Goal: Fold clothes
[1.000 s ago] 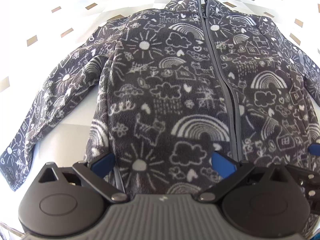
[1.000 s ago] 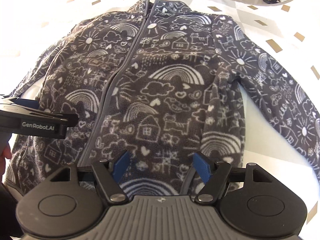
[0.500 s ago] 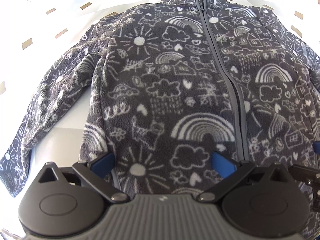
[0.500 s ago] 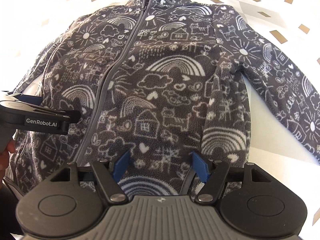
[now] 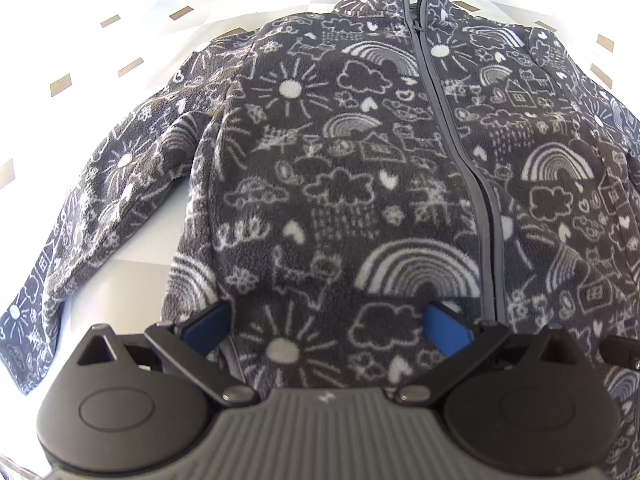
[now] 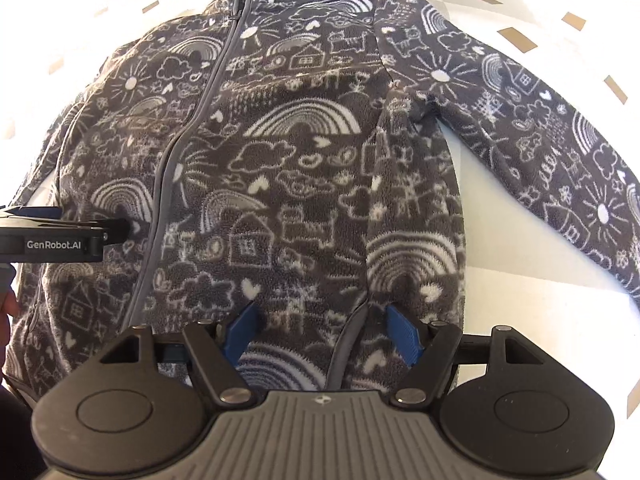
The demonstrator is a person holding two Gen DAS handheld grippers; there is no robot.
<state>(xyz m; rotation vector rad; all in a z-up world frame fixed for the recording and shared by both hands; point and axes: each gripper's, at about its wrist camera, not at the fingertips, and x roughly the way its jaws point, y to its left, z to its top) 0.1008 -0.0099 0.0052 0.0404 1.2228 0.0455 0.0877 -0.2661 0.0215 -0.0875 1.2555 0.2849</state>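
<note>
Jacket [image 5: 340, 184]: grey fleece w/ white doodle print, zipped up, lying flat, front up, on white table [image 5: 120, 280] w/ tan diamond marks; collar at far end, hem nearest both cams, sleeves spread out to either side.

L gripper [image 5: 326, 326]: above the hem, on the panel left of the zip [image 5: 456, 136] in the left wrist view. Jaws wide apart; blue pads [image 5: 206, 326] flank a sun motif; no fabric pinched that can be seen. Pitched steeply down.

R gripper [image 6: 320, 330]: above the hem of the other panel, near the side seam. Jaws apart, fleece showing between the pads [image 6: 404, 334], not clamped. Also pitched steeply down.

In right wrist view, L gripper's finger enters from the left edge, over the fleece just beside the zip; whether it touches, can't tell. A bit of hand [image 6: 8, 312] shows below it.
</note>
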